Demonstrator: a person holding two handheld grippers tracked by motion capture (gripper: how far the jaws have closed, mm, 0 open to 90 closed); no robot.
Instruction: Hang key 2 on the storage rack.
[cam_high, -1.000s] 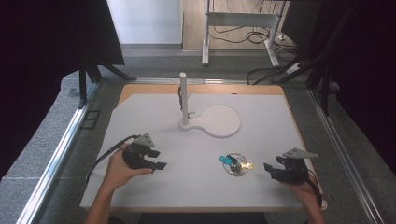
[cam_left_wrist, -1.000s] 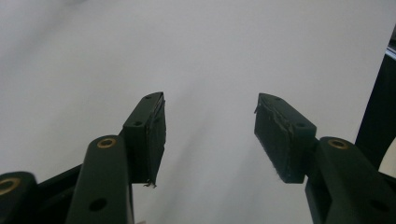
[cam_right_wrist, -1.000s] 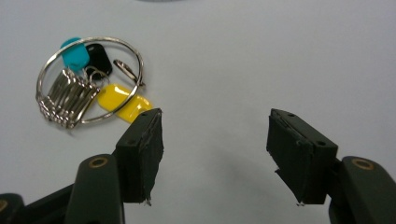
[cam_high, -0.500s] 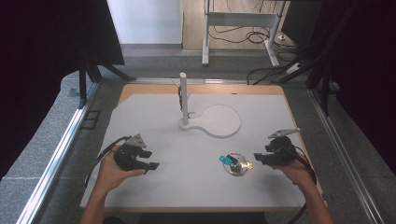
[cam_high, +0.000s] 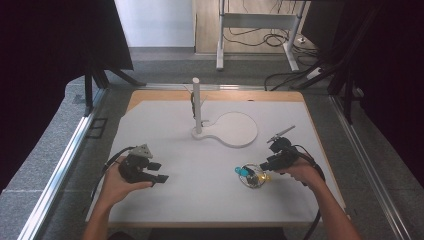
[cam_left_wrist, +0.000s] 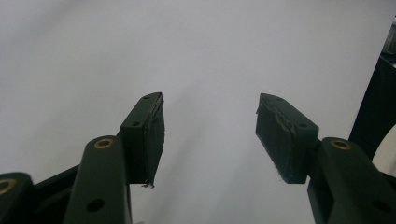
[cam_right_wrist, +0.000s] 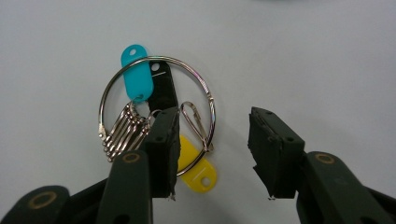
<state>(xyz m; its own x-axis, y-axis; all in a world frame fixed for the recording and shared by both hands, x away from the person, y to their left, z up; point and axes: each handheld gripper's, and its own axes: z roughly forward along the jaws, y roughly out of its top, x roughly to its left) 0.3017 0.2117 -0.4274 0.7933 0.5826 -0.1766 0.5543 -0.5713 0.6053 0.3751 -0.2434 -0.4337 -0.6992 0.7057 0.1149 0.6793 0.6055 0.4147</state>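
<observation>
Key ring (cam_right_wrist: 159, 109) with its coloured tags lies right at the right gripper (cam_right_wrist: 212, 149), whose half-open jaws, just closing, straddle its near rim without pressing yet.

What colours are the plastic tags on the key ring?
Teal, black and yellow tags on the key ring, clearest in the right gripper view.

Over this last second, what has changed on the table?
The right gripper slid left across the table up to the key ring; its jaws have just been closing astride the ring's right side, not yet gripping. The left gripper drifted slightly left, open. The ring and stand stayed put.
</observation>
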